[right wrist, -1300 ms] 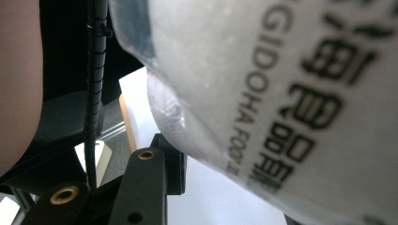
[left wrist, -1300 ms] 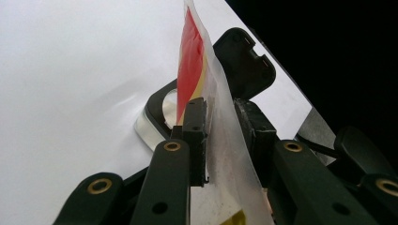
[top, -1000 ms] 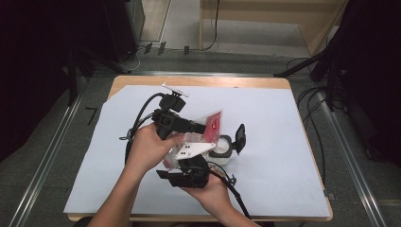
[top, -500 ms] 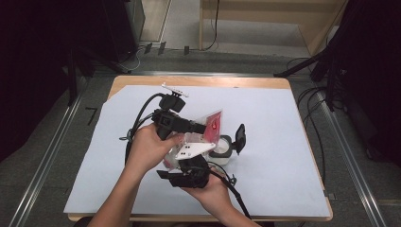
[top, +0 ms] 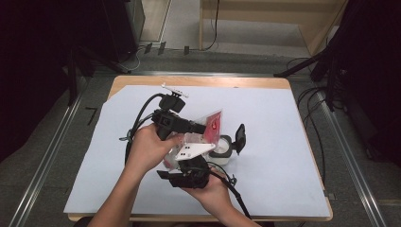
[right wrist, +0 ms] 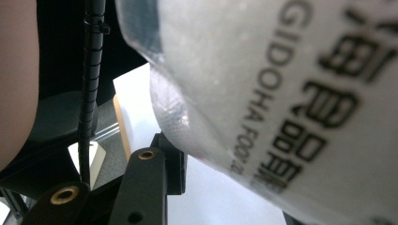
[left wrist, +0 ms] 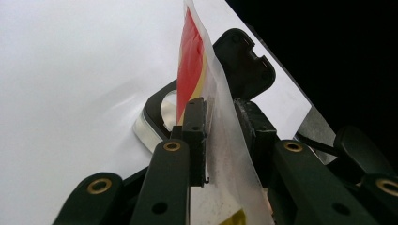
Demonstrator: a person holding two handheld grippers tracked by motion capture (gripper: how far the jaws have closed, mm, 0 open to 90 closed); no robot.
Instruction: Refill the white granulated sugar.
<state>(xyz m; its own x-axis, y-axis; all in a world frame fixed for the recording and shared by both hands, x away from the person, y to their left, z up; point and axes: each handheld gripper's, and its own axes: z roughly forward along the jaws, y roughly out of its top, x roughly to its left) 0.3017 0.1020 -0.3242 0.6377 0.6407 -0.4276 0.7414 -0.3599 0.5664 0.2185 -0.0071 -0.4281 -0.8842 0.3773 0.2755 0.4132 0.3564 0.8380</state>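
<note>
Standing on edge, the pouch [left wrist: 213,117] runs lengthwise from the left claw [left wrist: 220,129], clamped on it, toward the open container [left wrist: 157,115]; right claw's state unclear.

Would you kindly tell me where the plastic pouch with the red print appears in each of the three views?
High view: pouch at centre, between both grippers, above the container.
Left gripper view: centre, upright between the jaws.
Right gripper view: upper right, close up, black lettering.
Shared landmark: white table cover.
</note>
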